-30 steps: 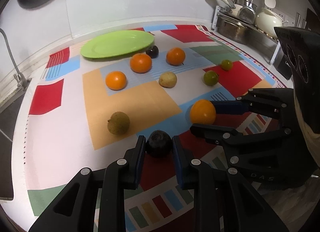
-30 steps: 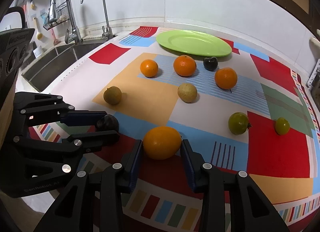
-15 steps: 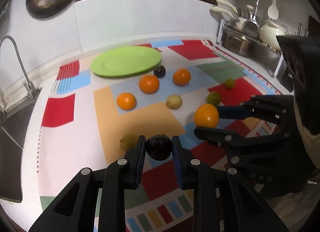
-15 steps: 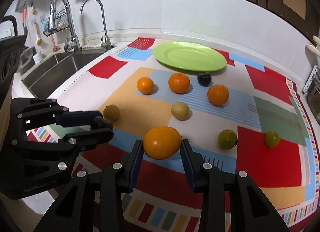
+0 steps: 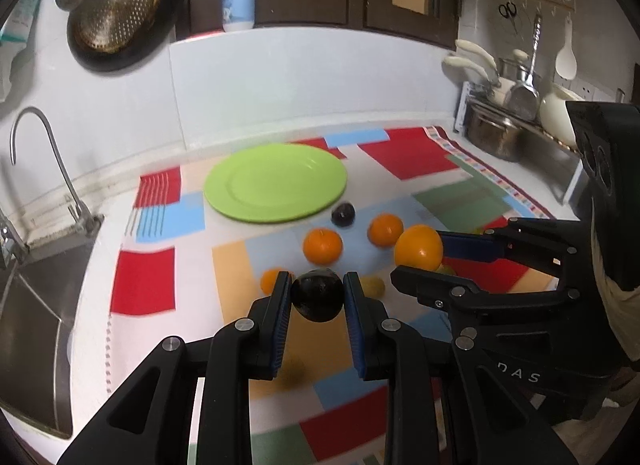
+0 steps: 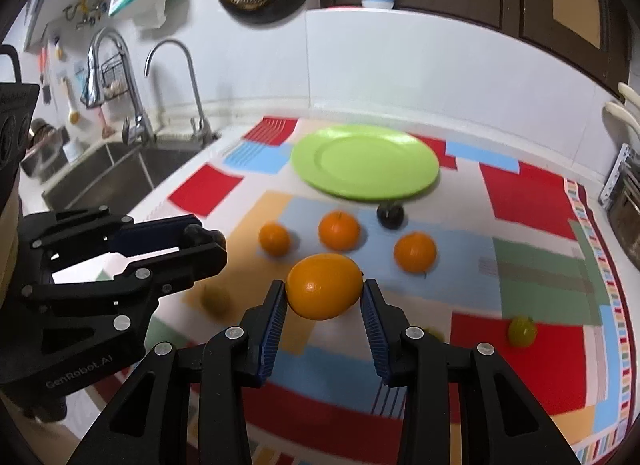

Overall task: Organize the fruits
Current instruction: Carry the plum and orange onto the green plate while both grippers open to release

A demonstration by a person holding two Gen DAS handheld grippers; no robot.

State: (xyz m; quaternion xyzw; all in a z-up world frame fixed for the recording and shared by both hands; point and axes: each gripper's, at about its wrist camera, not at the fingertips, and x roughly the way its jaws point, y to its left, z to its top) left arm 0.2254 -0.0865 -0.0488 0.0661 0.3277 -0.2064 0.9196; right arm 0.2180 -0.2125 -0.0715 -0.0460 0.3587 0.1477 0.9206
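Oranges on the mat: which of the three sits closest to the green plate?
The middle orange, just left of the dark plum. The left orange and right orange lie farther from the green plate.

My held dark fruit (image 5: 318,295) hides part of a small orange (image 5: 270,280); nearer fruits are blurred.

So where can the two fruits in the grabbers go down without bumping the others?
The green plate is bare, so that is the roomiest spot. The red patch to its right is free too. It is crowded in front of the plate, where three oranges and a dark plum sit close together.
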